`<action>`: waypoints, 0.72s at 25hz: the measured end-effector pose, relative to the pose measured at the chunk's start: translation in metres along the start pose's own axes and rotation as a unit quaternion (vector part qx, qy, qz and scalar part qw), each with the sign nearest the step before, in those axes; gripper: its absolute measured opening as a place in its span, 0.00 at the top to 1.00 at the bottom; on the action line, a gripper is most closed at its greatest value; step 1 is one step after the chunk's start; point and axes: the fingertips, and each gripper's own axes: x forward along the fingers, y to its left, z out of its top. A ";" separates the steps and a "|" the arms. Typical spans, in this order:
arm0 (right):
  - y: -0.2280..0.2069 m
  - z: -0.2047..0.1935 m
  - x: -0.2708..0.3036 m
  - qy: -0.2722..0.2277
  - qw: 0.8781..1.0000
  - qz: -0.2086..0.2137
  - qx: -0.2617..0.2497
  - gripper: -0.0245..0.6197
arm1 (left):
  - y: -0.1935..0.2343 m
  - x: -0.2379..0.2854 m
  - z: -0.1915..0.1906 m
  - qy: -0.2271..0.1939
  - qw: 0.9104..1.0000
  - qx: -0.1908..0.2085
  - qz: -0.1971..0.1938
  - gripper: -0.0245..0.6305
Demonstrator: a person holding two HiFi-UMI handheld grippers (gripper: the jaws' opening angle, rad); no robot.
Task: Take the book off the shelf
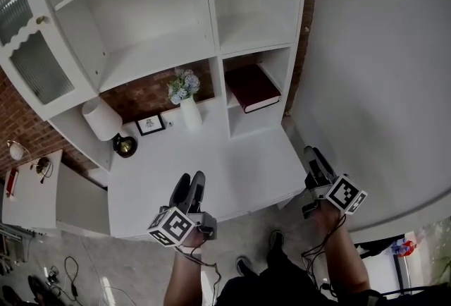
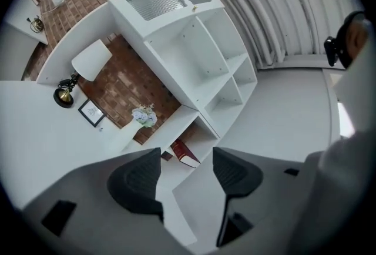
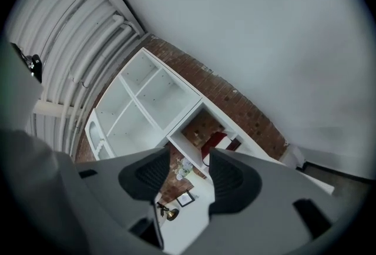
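A dark red book (image 1: 250,88) lies flat in the lower right compartment of the white shelf unit (image 1: 215,35). It also shows small and far off in the left gripper view, book (image 2: 187,154), and in the right gripper view, book (image 3: 215,141). My left gripper (image 1: 192,182) hovers over the front edge of the white desk (image 1: 232,163), open, with nothing between its jaws. My right gripper (image 1: 312,155) hangs off the desk's right corner, well short of the book, also open and empty. Both point toward the shelf.
A white vase of blue flowers (image 1: 186,101), a small framed picture (image 1: 150,124) and a white-shaded lamp (image 1: 104,120) stand on the desk's back left. A glass-fronted cabinet door (image 1: 27,42) is at far left. A white wall (image 1: 380,72) closes off the right side.
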 end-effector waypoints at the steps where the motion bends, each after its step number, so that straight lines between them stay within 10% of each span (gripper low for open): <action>1: -0.005 -0.003 0.007 0.004 1.000 -0.002 0.003 0.65 | 0.006 0.002 -0.002 0.003 1.000 0.000 0.006 0.55; 18: -0.079 -0.014 0.168 0.081 0.990 0.052 0.099 0.66 | 0.050 0.080 -0.006 -0.006 0.995 0.002 0.099 0.56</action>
